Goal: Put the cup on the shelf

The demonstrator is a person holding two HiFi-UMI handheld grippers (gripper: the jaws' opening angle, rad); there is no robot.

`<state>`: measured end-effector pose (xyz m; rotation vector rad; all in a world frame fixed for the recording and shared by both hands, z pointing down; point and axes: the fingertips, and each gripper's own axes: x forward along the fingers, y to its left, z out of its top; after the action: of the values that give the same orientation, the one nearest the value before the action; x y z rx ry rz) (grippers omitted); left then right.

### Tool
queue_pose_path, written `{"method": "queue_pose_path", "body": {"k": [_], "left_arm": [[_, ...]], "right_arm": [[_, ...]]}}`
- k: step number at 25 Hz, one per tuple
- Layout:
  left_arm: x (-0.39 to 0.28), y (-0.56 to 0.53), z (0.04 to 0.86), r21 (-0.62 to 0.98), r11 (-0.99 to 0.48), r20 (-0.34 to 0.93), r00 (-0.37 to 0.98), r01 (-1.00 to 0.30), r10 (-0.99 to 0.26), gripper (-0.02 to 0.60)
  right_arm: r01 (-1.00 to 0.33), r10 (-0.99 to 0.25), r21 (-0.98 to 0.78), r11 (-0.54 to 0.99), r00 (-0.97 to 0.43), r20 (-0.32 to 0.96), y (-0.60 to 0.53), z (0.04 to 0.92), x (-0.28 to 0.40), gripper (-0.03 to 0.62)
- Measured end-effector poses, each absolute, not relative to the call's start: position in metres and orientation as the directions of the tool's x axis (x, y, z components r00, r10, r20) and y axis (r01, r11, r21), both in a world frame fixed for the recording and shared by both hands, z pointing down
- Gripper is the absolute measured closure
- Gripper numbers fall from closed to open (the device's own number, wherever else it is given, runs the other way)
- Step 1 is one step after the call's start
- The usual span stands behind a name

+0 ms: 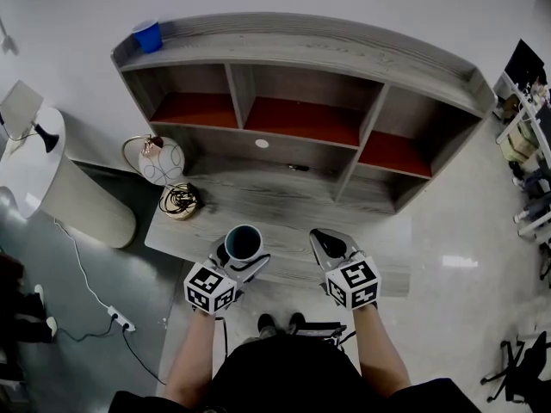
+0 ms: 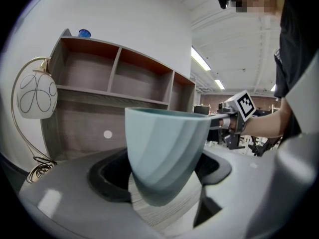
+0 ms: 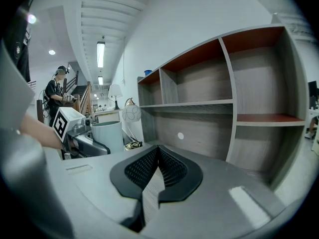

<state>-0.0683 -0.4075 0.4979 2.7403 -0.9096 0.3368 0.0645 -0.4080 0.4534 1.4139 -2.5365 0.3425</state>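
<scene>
Left gripper (image 1: 242, 261) clamping cup (image 1: 243, 241) (pale teal), above desk (image 1: 284, 198)

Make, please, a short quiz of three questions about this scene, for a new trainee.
1. Which gripper holds the teal cup?
2. Where does the blue container stand? A) on the top board of the shelf; B) in the middle compartment; C) on the floor.
3. True or false: the right gripper is shut, with nothing between its jaws.

Key: 1. the left gripper; 2. A; 3. true.
</scene>
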Motion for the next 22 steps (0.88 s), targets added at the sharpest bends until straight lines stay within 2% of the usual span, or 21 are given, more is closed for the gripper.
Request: {"method": "queue_pose_path", "body": {"k": [14, 22], "left_arm": [[-0.060, -0.452, 0.487, 0.061, -0.791, 0.329, 0.760, -0.609, -0.560, 0.218], [-0.062, -0.525, 0.490, 0.011, -0.795, 0.301, 0.760, -0.607, -0.576, 0.218]], "right_arm": [[-0.758, -0.706, -0.012, 0.652, -0.613, 0.356, -0.439, 0.461, 0.068, 0.582], [-0.766, -0.722, 0.015, 0.642, -0.598, 0.348, -0.491, 0.472, 0.060, 0.582]]}}
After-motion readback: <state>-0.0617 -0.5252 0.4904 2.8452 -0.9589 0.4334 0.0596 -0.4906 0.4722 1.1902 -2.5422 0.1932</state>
